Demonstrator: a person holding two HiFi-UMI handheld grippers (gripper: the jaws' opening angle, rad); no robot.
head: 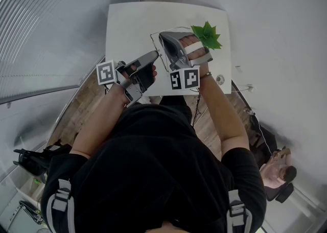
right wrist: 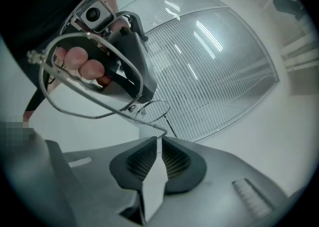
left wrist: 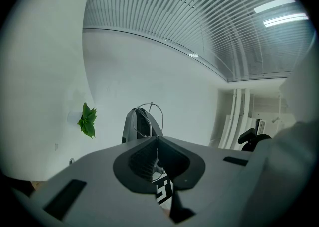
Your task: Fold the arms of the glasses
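The thin wire-rimmed glasses (head: 157, 50) hang above the white table (head: 127, 22), between my two grippers. My left gripper (head: 155, 54) comes in from the lower left. Its jaws are together at the tip (left wrist: 157, 137), with the glasses' wire (left wrist: 150, 104) rising straight out of them. My right gripper (head: 162, 37) reaches in from the right. Its jaws (right wrist: 160, 138) are nearly together and pinch the end of one arm of the glasses (right wrist: 107, 102). That arm runs up to the rims in front of the left gripper (right wrist: 124, 61).
A green paper leaf (head: 207, 35) lies at the table's far right corner and also shows in the left gripper view as the leaf (left wrist: 87, 120). A small round object (head: 220, 79) sits at the right edge. The floor with cables and dark gear (head: 30, 160) surrounds the small table.
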